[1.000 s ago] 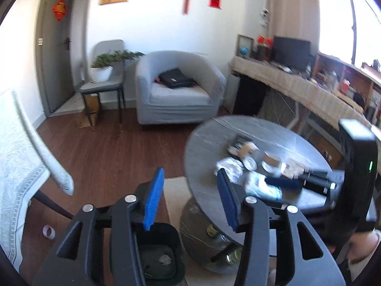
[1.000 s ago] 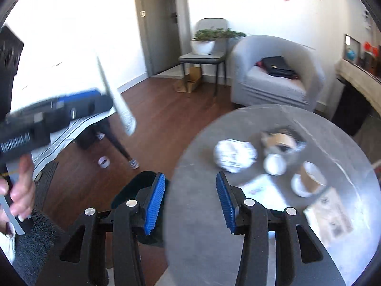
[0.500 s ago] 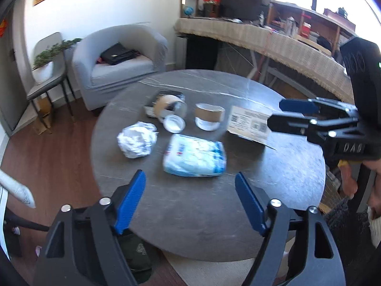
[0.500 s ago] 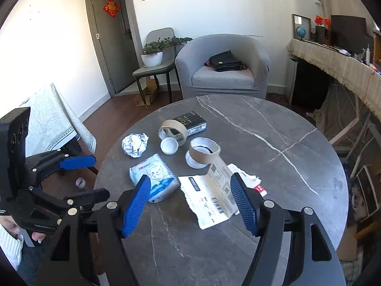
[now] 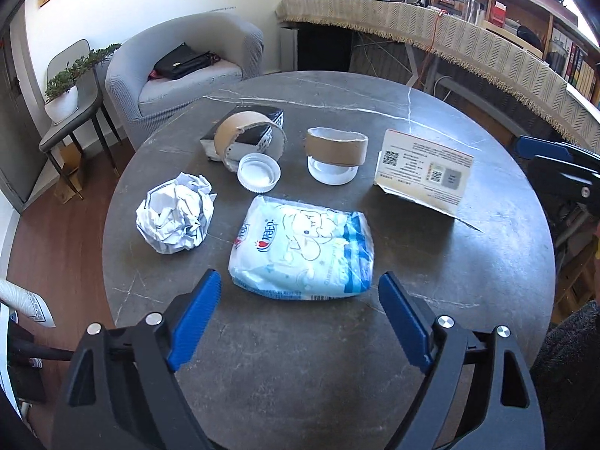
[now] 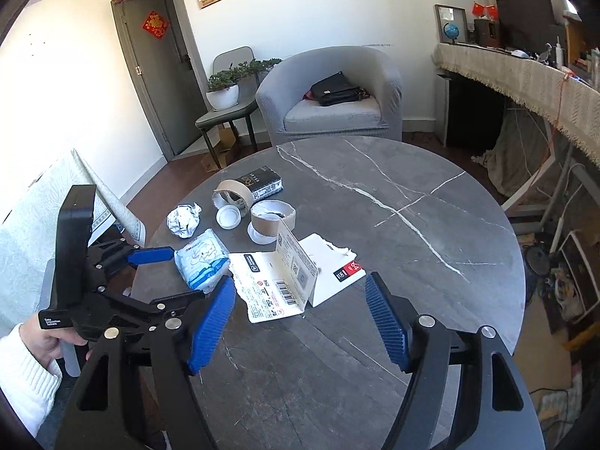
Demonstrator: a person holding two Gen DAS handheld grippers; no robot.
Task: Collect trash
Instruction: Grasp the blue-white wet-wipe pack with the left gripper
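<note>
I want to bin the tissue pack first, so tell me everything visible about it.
The tissue pack is a soft, pillow-shaped plastic packet, white and pale blue with a cartoon print and red lettering. It looks sealed and full, lying flat on the grey marble table beside the crumpled paper ball, touching nothing else.

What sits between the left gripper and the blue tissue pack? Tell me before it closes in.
Nothing visible. The left gripper is open, and the blue tissue pack lies just beyond its fingertips with only bare table between. The crumpled paper ball sits off to the pack's left, apart from it.
</note>
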